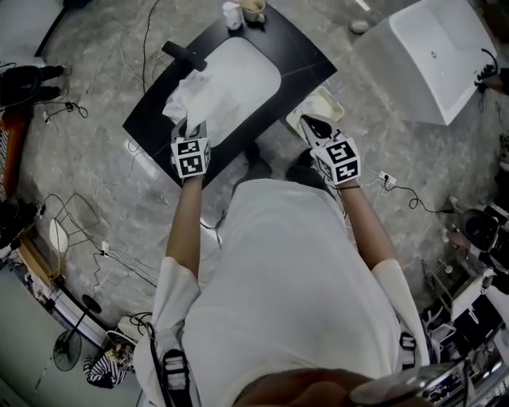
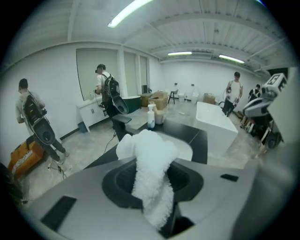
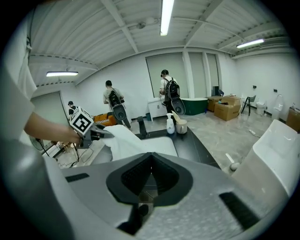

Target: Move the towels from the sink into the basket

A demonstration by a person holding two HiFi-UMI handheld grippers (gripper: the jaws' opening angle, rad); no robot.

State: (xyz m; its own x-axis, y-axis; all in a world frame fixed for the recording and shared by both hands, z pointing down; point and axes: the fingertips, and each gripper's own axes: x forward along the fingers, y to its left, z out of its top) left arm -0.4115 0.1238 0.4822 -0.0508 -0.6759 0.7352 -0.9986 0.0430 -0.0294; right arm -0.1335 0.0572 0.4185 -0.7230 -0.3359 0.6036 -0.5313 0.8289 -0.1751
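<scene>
A white towel (image 1: 189,99) hangs over the near left rim of the white sink (image 1: 238,75), which is set in a black counter (image 1: 298,56). My left gripper (image 1: 191,129) is shut on the towel's near end. In the left gripper view the fluffy towel (image 2: 151,173) fills the gap between the jaws and bunches up beyond them. My right gripper (image 1: 312,125) is shut with nothing in it. It hovers over the cream basket (image 1: 328,102) on the floor to the right of the counter. The right gripper view shows the towel (image 3: 123,137) lifted beside the sink (image 3: 161,145).
A black faucet (image 1: 184,56) stands at the sink's left end. A soap bottle (image 1: 231,14) and a cup (image 1: 253,9) sit at the counter's far end. A white bathtub (image 1: 433,56) lies to the right. Cables trail over the floor, and several people stand in the room.
</scene>
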